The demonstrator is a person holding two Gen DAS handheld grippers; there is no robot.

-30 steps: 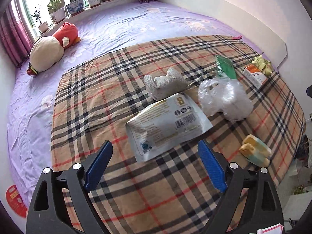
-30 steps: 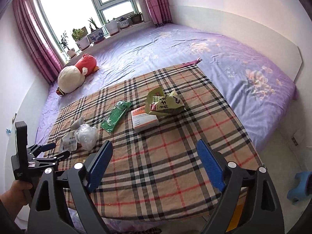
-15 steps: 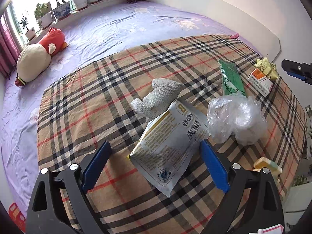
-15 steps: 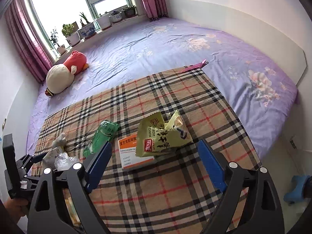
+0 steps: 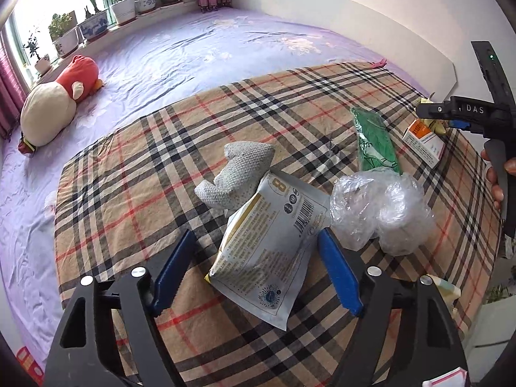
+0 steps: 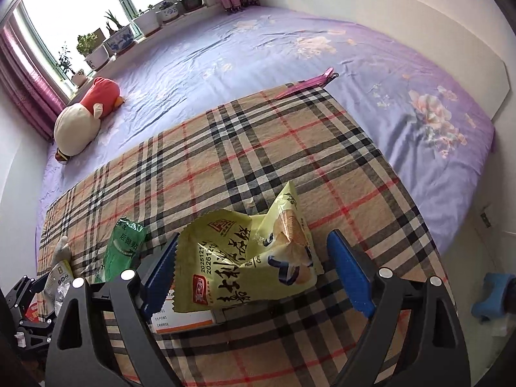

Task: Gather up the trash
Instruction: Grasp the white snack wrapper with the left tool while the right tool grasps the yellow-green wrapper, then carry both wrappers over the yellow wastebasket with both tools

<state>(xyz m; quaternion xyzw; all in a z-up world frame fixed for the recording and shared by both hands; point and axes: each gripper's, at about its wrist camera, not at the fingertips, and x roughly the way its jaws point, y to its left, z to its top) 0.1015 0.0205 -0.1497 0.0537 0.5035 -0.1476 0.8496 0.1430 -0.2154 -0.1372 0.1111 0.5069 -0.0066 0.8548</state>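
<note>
On the plaid blanket (image 5: 135,174) lies a grey-white pouch (image 5: 267,251), between the blue pads of my left gripper (image 5: 254,258). Its jaws are closing, and the left pad stands clear of the pouch. Behind the pouch lie a grey knitted cloth (image 5: 235,171), crumpled clear plastic (image 5: 380,206), a green wrapper (image 5: 375,142) and an orange-white box (image 5: 424,138). My right gripper (image 6: 254,267) is open, closing slightly, around yellow-green snack bags (image 6: 245,258) that lie on the box (image 6: 183,319). The green wrapper (image 6: 122,251) is to their left.
The purple sheet (image 5: 193,51) carries a red and cream plush toy (image 5: 58,109). Potted plants (image 6: 122,35) line the windowsill. A pink clip (image 6: 309,84) sits at the blanket's far corner. A pale yellow item (image 5: 445,290) lies at the blanket's near edge, a blue stool (image 6: 490,293) on the floor.
Both grippers have come nearer to the bed. The pouch now sits between the left jaws, which have narrowed. The right gripper has moved down over the yellow-green bags.
</note>
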